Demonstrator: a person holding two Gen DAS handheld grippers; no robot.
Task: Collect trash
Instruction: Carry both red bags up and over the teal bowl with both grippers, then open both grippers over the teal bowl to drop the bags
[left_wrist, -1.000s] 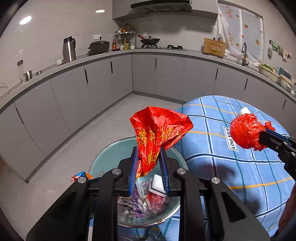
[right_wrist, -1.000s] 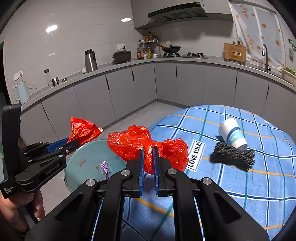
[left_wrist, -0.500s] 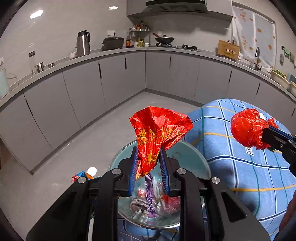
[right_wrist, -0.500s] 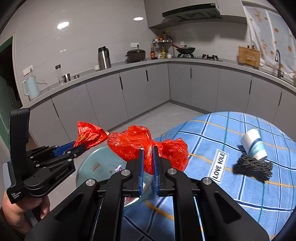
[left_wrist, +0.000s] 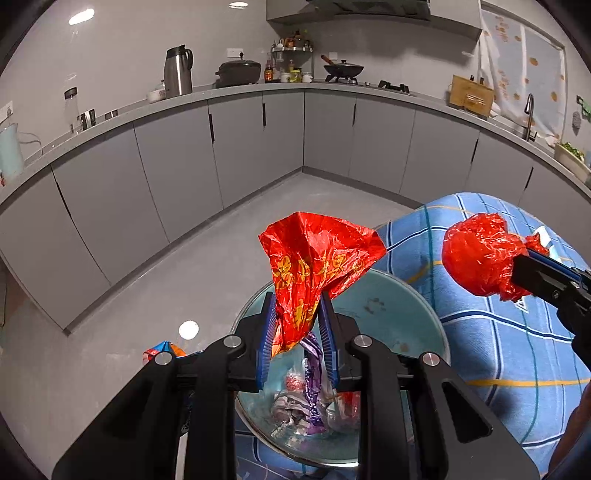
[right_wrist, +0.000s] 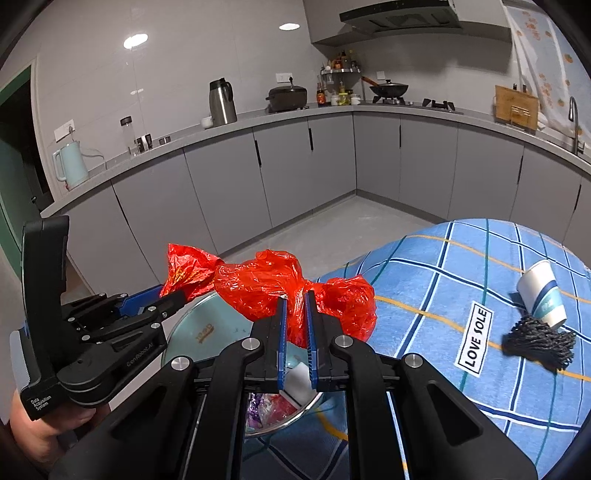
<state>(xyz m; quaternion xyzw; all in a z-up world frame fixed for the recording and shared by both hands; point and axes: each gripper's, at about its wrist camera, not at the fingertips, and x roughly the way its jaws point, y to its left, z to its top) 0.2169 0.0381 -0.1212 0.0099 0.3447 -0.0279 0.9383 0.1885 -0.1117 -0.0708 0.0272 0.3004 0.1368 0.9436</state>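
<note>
Tools both grip red litter over the basin: the left tool is clenched on a crinkled red foil wrapper, the right tool on a bunched red plastic bag. Both look light, limp and slippery, best pinched at a gathered fold. Below sits the teal basin of scraps, on the checked blue surface.

You had a crinkled red wrapper with gold print standing upright over the pale green bin. A crumpled glossy red plastic bag hung beside it. Inside the bin lay purple, white and red scraps.
</note>
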